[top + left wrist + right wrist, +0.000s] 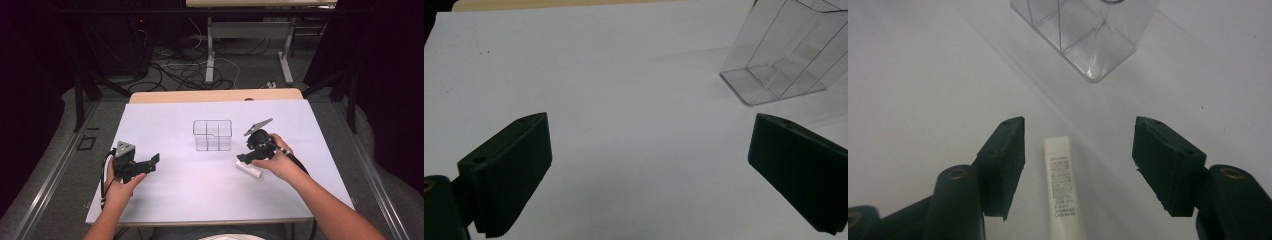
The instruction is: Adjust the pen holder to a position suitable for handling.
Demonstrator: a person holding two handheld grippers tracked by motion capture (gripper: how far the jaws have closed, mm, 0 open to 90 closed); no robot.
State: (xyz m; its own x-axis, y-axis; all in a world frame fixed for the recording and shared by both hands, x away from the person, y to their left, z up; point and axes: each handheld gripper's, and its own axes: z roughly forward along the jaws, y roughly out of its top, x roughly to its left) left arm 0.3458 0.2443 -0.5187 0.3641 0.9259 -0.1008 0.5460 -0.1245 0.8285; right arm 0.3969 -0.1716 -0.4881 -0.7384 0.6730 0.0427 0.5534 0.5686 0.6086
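Note:
A small white tube [1063, 190] with printed text lies flat on the white table [190, 190]. My right gripper [1079, 131] is open and points down over it, a black jaw on either side with gaps to the tube, neither pad touching it. In the high view this gripper [245, 159] stands just above the white tube [249, 169], right of centre. A clear plastic box [212, 135] with compartments stands upright at the table's middle, a short way beyond the tube. My left gripper [151, 162] rests at the near left, open wide [651, 122] with bare table between its jaws.
The clear box [784, 55] sits to the far right in the left gripper view, and straight ahead [1083, 35] in the right gripper view. A wooden edge [215, 95] borders the table's far side. Cables and desk legs lie on the floor beyond.

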